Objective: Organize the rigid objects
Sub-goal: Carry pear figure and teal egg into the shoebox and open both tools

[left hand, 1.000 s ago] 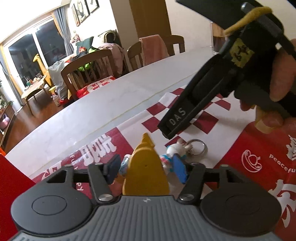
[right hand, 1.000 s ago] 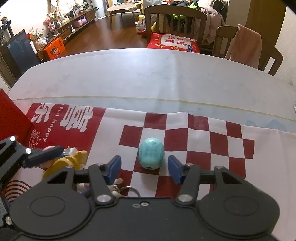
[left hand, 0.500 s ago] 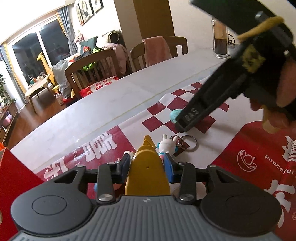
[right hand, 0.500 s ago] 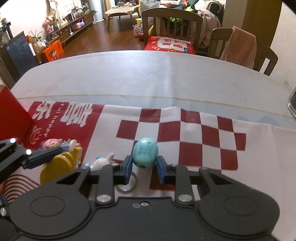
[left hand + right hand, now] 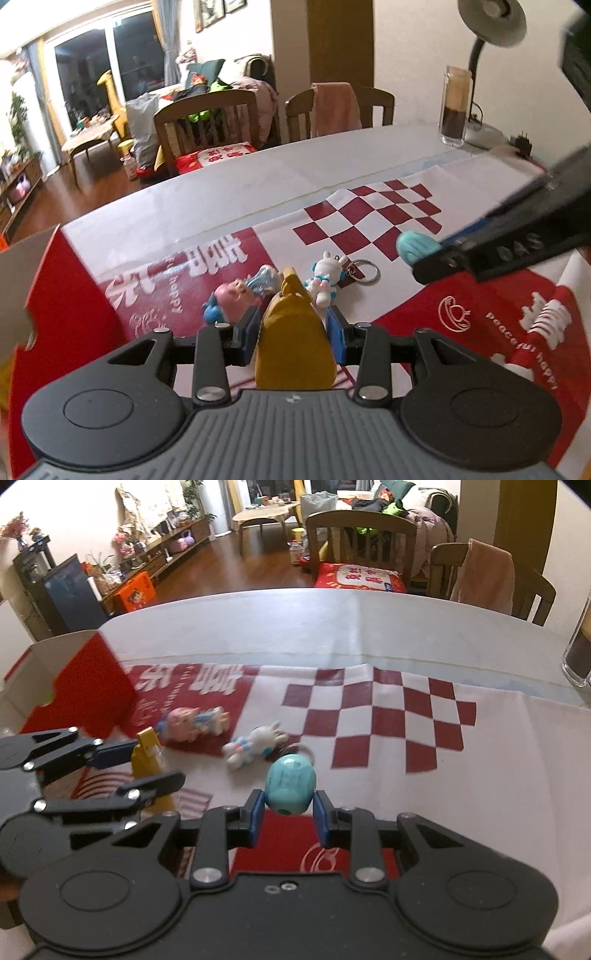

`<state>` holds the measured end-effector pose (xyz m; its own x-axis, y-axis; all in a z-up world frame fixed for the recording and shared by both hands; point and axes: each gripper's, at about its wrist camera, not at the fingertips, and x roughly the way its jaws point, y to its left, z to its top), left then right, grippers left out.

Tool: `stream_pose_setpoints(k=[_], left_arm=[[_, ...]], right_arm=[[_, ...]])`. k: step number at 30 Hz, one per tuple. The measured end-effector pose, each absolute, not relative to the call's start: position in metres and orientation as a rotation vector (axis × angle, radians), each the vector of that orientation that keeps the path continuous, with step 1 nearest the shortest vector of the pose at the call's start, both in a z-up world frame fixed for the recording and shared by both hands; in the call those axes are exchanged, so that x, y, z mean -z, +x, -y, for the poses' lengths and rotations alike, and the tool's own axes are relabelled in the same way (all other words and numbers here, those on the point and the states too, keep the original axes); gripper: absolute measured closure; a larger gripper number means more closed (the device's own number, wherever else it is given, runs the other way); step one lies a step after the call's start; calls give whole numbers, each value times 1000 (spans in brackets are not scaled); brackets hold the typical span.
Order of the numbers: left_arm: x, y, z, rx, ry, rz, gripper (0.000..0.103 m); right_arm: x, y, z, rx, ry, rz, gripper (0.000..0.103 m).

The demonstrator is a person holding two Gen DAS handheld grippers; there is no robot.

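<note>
Left gripper [image 5: 291, 332] fingers have just clenched on the yellow toy [image 5: 295, 343]; right gripper [image 5: 290, 814] fingers on the teal egg [image 5: 291, 784]. Both now lifted off the bench [image 5: 295, 627], near its box-side edge; red box [image 5: 74, 686] likely next

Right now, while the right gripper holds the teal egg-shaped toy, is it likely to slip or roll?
The teal egg-shaped toy looks smooth and rounded, so it may slip between the right gripper pads. It appears rigid. Set down, it would probably roll.
</note>
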<state>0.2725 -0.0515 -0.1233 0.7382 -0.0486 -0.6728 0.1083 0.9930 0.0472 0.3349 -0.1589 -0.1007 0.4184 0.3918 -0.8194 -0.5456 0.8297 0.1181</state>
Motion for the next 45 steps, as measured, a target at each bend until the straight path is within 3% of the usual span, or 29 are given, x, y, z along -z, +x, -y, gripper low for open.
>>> stream_pose_setpoints(k=[23,36,45], left_arm=[[46,198,13,109,-37,-684,67],[-15,183,-62,75,-82,-611,67],[-30,175,-128,-6,-88,-579,67]], right_arm=[[27,248,121,-687,-226,-876,76],[-2,233,48,-744,-249,-792,76],[2,233,-18,-791,-283,-780,76]])
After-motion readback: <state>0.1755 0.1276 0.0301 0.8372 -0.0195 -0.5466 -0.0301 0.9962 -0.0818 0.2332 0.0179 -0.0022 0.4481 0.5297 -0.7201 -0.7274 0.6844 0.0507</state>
